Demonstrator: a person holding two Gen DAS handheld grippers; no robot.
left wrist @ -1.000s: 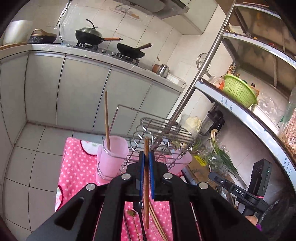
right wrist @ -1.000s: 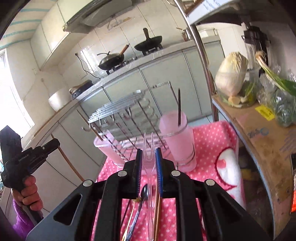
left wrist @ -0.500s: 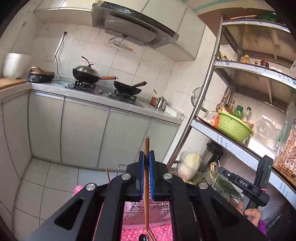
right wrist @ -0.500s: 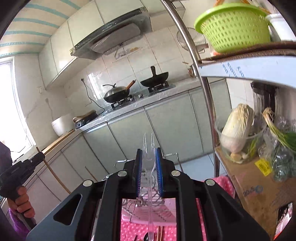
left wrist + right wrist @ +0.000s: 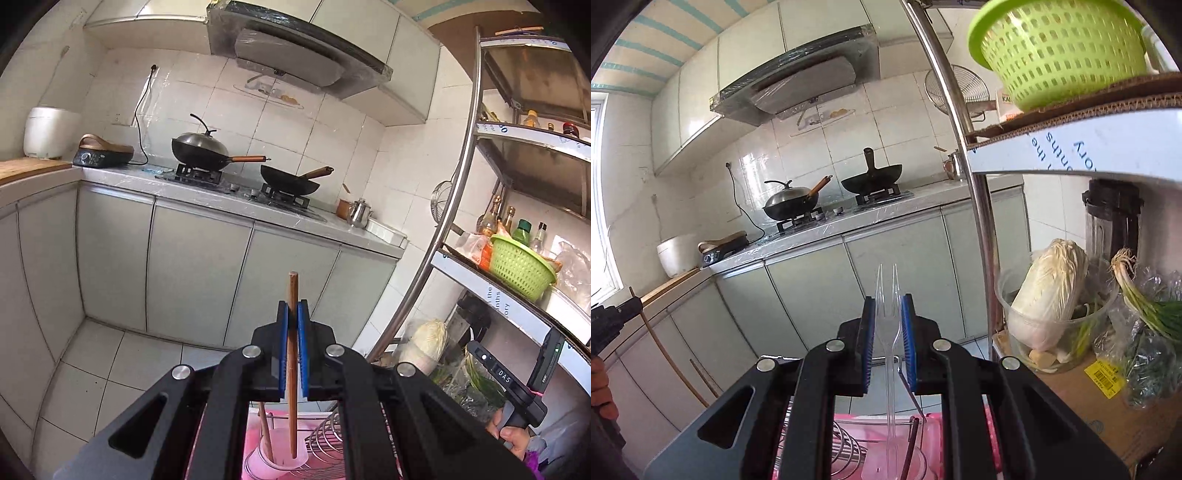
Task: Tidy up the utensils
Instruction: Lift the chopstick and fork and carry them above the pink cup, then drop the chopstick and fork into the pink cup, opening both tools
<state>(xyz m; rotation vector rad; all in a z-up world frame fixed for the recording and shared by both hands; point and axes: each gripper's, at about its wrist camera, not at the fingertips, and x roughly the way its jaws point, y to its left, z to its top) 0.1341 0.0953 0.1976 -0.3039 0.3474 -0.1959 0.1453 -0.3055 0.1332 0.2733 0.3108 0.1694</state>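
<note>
My left gripper (image 5: pixel 292 314) is shut on a brown wooden chopstick (image 5: pixel 292 354), held upright; its lower tip hangs over the pink cup (image 5: pixel 277 456), where another chopstick (image 5: pixel 265 430) stands. My right gripper (image 5: pixel 888 310) is shut on a clear plastic fork (image 5: pixel 889 332), tines up, its handle reaching down over the pink cup (image 5: pixel 897 461), which holds a dark chopstick (image 5: pixel 911 448). The wire dish rack (image 5: pixel 328 435) stands beside the cup; it also shows in the right wrist view (image 5: pixel 842 450).
A metal shelf post (image 5: pixel 964 155) rises close on the right, with a green basket (image 5: pixel 1060 48) on the shelf and a cabbage in a tub (image 5: pixel 1049 306) below. Grey kitchen cabinets (image 5: pixel 199 266) with a stove and woks (image 5: pixel 201 149) stand behind.
Both grippers have risen and tilted up with their utensils; the table, cup and rack have dropped to the bottom edge of both views.
</note>
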